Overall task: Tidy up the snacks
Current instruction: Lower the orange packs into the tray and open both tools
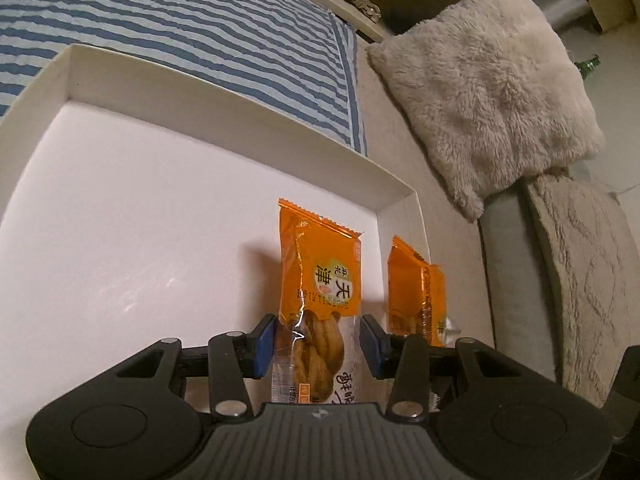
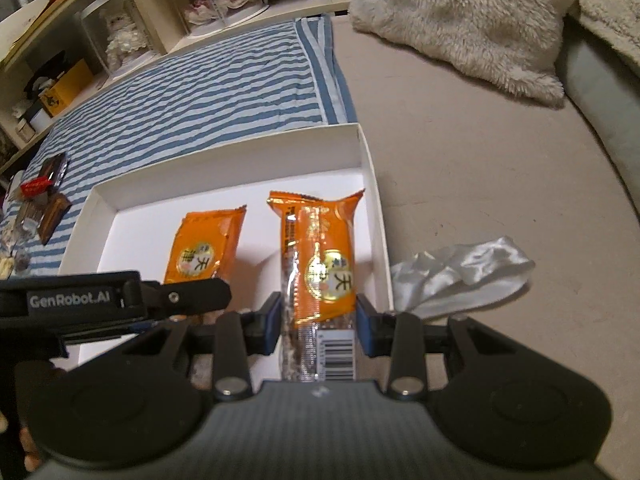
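Observation:
A shallow white box (image 1: 240, 92) lies on the bed. My left gripper (image 1: 319, 344) is shut on the clear lower end of an orange snack packet (image 1: 318, 264), which reaches forward over the box floor. A second orange packet (image 1: 416, 292) stands to its right by the box wall. In the right wrist view my right gripper (image 2: 318, 328) is shut on that second packet (image 2: 324, 248), which lies along the right wall of the box (image 2: 224, 152). The left packet (image 2: 204, 244) lies beside it, with the left gripper (image 2: 192, 300) over its near end.
The box rests partly on a blue striped cloth (image 2: 200, 88). Several loose snacks (image 2: 40, 200) lie at the far left. A white satin cloth (image 2: 460, 272) is just right of the box. A fluffy cushion (image 2: 460, 20) and shelves (image 2: 120, 20) are behind.

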